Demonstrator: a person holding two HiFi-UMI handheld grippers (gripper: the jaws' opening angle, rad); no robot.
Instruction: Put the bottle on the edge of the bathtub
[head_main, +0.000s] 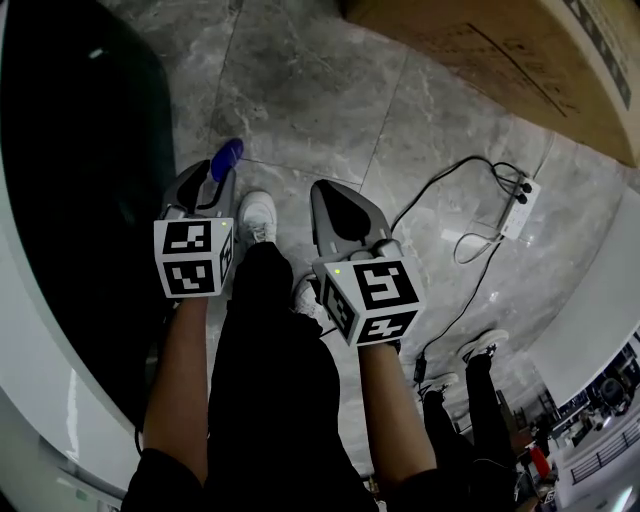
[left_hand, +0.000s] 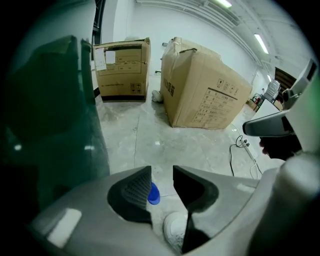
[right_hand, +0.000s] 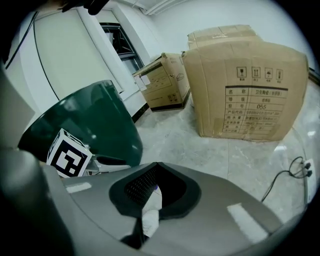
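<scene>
A blue bottle (head_main: 227, 157) lies on the grey marble floor beside the dark green bathtub (head_main: 70, 150), which has a white rim (head_main: 30, 330). My left gripper (head_main: 207, 178) hangs above the floor just short of the bottle and is open. In the left gripper view the blue bottle (left_hand: 153, 193) shows past the left jaw, partly hidden by it, and only floor fills the gap of the left gripper (left_hand: 162, 176). My right gripper (head_main: 323, 188) hangs to the right, shut and empty. The right gripper (right_hand: 156, 165) has its tips meeting.
Large cardboard boxes (left_hand: 205, 92) stand on the floor ahead, with a smaller one (left_hand: 122, 70) by the wall. A power strip (head_main: 520, 195) with cables lies at the right. My white shoe (head_main: 257, 215) is between the grippers. Another person's feet (head_main: 485, 345) stand at the lower right.
</scene>
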